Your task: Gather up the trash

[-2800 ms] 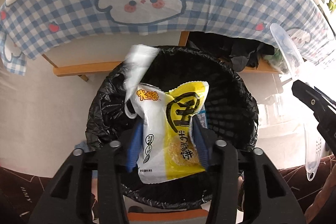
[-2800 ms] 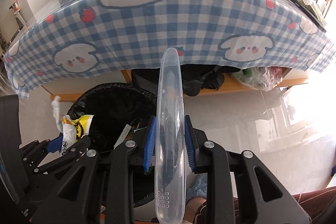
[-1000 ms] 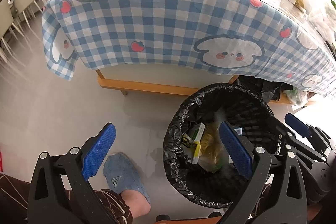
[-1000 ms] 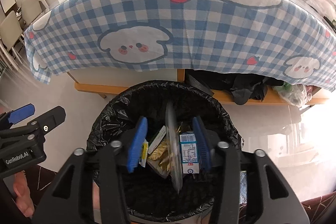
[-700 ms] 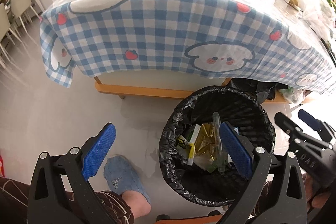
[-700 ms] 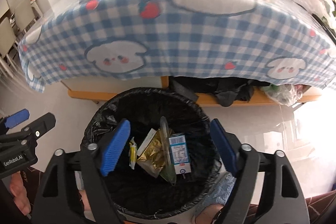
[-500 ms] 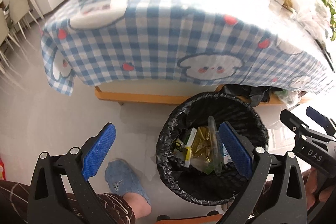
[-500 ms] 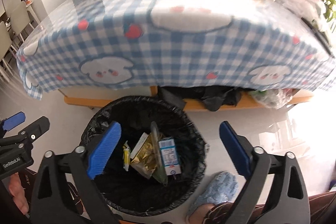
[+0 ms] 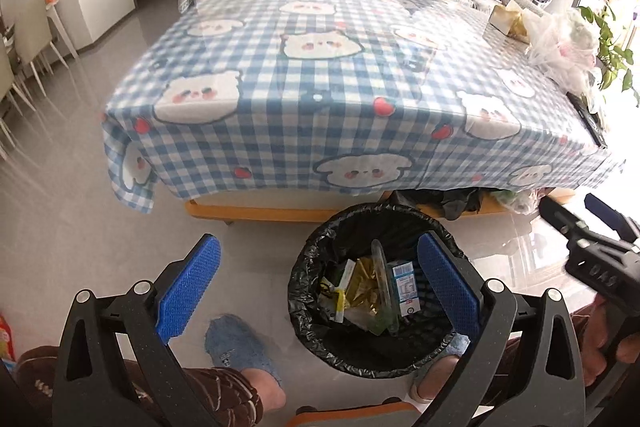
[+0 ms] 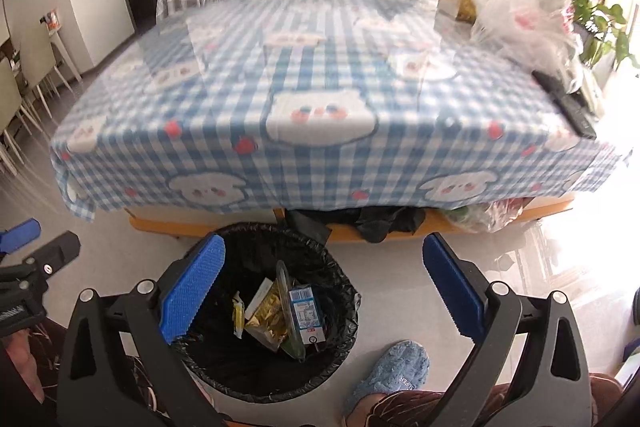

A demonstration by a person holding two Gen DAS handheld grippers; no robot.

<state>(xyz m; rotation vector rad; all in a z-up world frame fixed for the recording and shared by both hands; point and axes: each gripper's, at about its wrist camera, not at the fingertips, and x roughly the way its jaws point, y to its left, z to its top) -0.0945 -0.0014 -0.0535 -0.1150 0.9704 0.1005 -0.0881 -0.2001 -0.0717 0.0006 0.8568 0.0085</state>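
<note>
A checked tablecloth (image 9: 320, 99) fills the upper frame; below it, lower centre, stands the black-lined bin (image 9: 312, 307). Inside lie a clear plastic strip (image 10: 285, 307), a small carton (image 10: 306, 315) and gold wrappers (image 9: 362, 287). The left gripper (image 9: 316, 287) and right gripper (image 10: 320, 287) both gape wide, empty.

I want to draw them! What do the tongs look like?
Both the left tongs and the right tongs are matte black plastic with triangular cut-outs and silver screws. Each finger wears a bright blue pad with a bumpy grid. White letters are printed on their sides.
</note>
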